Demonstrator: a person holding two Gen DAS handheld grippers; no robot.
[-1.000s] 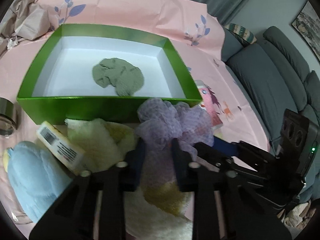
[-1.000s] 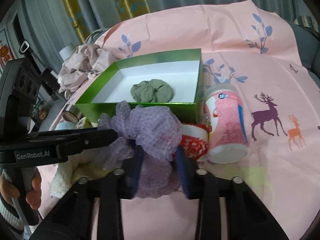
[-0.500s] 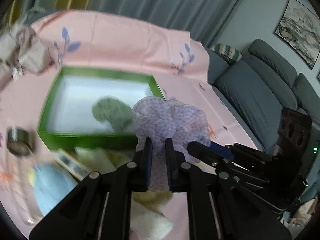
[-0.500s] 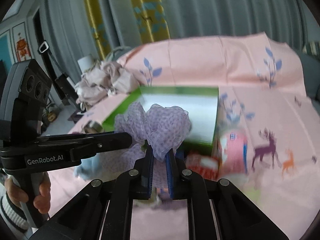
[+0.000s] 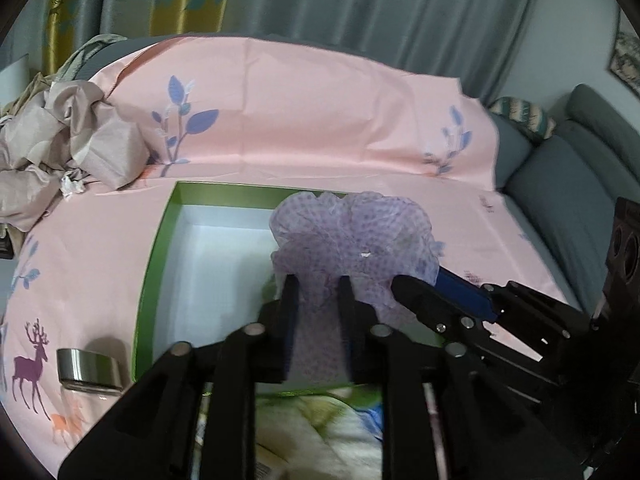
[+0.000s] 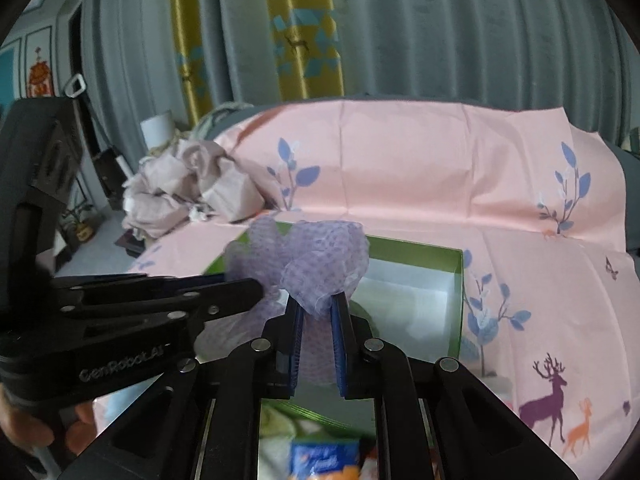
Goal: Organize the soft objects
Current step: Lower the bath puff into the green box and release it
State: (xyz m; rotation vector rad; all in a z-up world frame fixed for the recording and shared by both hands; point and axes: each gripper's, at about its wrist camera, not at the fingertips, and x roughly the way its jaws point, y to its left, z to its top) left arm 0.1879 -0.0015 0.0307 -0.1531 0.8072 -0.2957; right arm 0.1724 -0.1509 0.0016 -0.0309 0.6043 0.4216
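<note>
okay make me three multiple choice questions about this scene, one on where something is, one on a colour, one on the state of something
1. Where is the purple mesh puff?
A. Lying on the sofa
B. Held up over the green box
C. Under the jar

2. What colour is the box's inside?
A. White
B. Pink
C. Black

3. How is the puff held?
A. By no gripper
B. By one gripper only
C. Between the jaws of both grippers

Answers: B, it hangs in front of the box's opening; A, floor and inner walls look white; C, the left gripper and right gripper both have mesh between their jaws, the left's opening.
</note>
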